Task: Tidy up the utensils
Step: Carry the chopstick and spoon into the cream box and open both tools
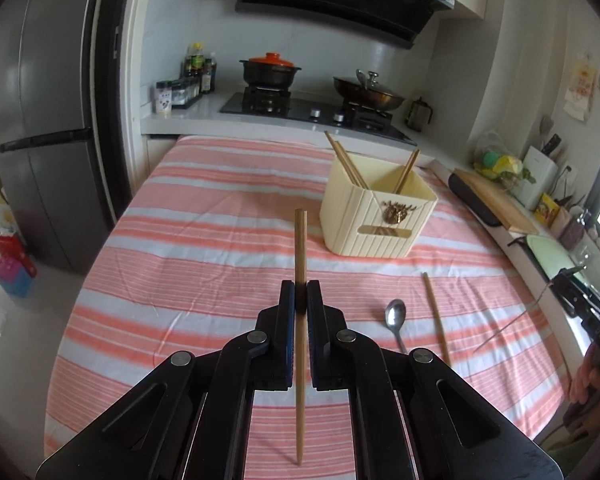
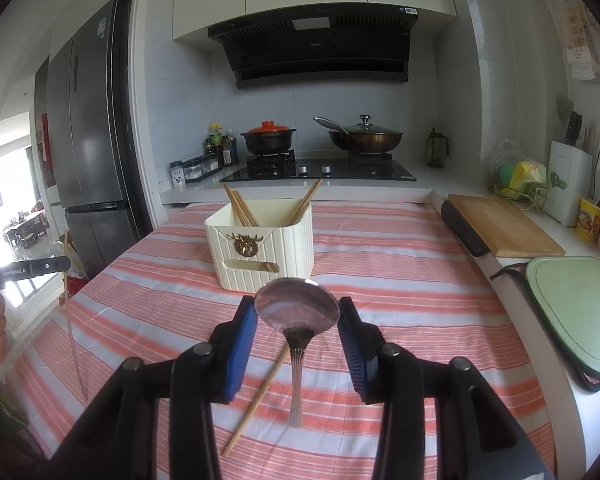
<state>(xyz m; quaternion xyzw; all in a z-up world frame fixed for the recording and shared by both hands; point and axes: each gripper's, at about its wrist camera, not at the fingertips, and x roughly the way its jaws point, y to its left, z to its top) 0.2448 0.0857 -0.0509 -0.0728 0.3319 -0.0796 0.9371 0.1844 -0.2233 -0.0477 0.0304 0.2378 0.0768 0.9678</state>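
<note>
My left gripper (image 1: 300, 292) is shut on a wooden chopstick (image 1: 300, 240), which stands nearly upright above the striped table. It also shows at the left edge of the right wrist view as the held chopstick (image 2: 71, 320). My right gripper (image 2: 298, 304) is shut on a metal spoon (image 2: 296, 314), its pads pressing the sides of the bowl and the handle hanging down. Beyond both grippers, a cream utensil holder (image 1: 376, 220) (image 2: 260, 248) holds several chopsticks. Another spoon (image 1: 396, 316) and a loose chopstick (image 1: 436, 316) (image 2: 260, 392) lie on the cloth.
The table wears a pink-and-white striped cloth (image 1: 204, 248). Behind it, a stove (image 2: 320, 170) carries a red-lidded pot and a lidded wok. A wooden cutting board (image 2: 504, 224) and a green tray (image 2: 576, 304) sit on the right counter. A grey fridge (image 1: 48, 128) stands left.
</note>
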